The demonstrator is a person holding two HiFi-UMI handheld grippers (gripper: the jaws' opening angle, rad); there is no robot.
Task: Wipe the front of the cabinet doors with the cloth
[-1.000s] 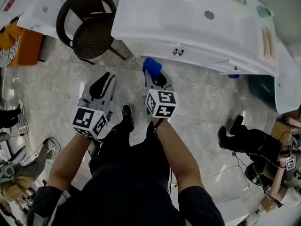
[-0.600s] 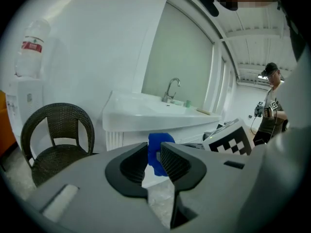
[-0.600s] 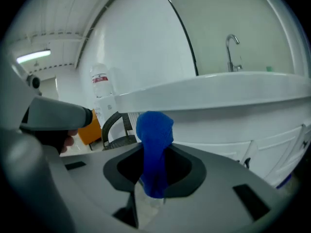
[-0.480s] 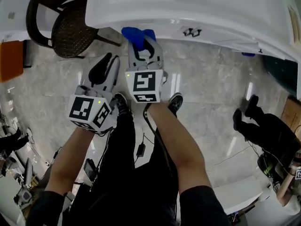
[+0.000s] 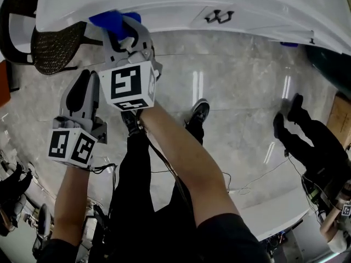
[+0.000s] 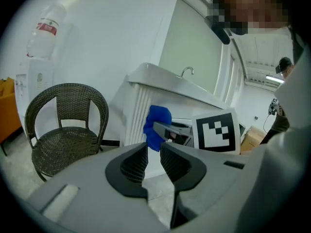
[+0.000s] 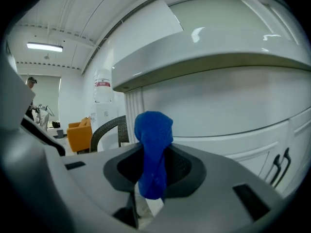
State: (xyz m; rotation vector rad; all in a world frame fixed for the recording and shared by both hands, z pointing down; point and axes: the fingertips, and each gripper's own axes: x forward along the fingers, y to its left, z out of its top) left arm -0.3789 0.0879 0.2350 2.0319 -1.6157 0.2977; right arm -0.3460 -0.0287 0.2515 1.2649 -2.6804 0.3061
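A wicker chair (image 5: 55, 51) crowds the left, while the cabinet doors (image 7: 218, 106) stand unobstructed beneath the overhanging worktop (image 7: 209, 47).

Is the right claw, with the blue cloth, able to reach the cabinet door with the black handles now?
Probably yes. The right claw is shut on the blue cloth and faces the white cabinet door from close by; nothing stands between them. The black handles lie to its right.
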